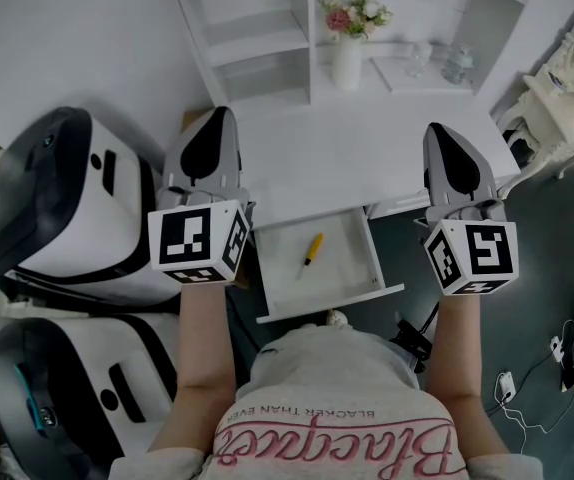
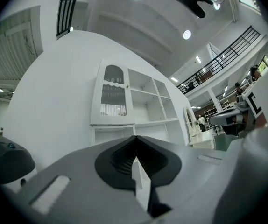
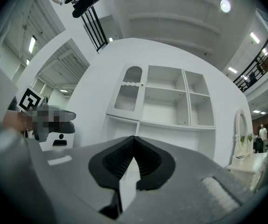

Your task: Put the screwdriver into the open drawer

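Observation:
In the head view a small yellow-handled screwdriver point(image 1: 311, 249) lies inside the open white drawer point(image 1: 367, 243) below the desk edge. My left gripper point(image 1: 214, 128) hangs over the desk's left end, jaws shut and empty. My right gripper point(image 1: 451, 148) hangs over the desk's right side, also shut with nothing between the tips. Both stand well apart from the screwdriver, one on each side of the drawer. In the left gripper view the left gripper point(image 2: 135, 146) points at a white shelf unit point(image 2: 138, 108). The right gripper point(image 3: 133, 146) faces the same shelf unit point(image 3: 164, 101).
A white desk point(image 1: 367, 153) carries a vase of flowers point(image 1: 349, 38) at the back, under white shelves point(image 1: 257, 38). Two large white-and-black machines point(image 1: 67, 208) stand at the left. A white ornate table point(image 1: 557, 98) sits at the right. Cables point(image 1: 557, 368) lie on the floor.

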{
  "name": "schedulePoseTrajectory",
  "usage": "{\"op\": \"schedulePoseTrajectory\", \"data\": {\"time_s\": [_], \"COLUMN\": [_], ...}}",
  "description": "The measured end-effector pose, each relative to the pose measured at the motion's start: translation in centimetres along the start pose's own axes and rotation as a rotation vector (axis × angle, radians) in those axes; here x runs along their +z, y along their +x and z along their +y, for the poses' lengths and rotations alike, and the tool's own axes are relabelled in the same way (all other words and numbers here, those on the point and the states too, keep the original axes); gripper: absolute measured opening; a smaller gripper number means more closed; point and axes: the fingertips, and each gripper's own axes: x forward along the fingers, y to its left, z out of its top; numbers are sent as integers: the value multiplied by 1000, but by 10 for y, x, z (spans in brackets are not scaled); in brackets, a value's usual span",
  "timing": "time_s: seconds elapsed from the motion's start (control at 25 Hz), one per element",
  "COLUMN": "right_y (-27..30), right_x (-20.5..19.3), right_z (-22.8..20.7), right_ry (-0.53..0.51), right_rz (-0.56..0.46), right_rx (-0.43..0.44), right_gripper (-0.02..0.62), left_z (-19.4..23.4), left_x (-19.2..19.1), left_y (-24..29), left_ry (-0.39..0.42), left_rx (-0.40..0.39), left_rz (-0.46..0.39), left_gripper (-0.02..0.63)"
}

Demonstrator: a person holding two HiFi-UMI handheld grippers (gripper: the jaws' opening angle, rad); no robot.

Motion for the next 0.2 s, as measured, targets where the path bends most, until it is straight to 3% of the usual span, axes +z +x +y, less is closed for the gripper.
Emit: {"op": "schedulePoseTrajectory", "data": {"time_s": [0.2], "right_y": [-1], "right_x": [2], "right_z": [-1], "right_ry": [-1], "right_rz": [-6], "right_rx": [-4], "right_gripper": [0], "left_z": [-3], "left_x": [0], "left_y": [0], "left_ry": [6], "left_rx": [-8], "left_rz": [1], "left_gripper": [18]}}
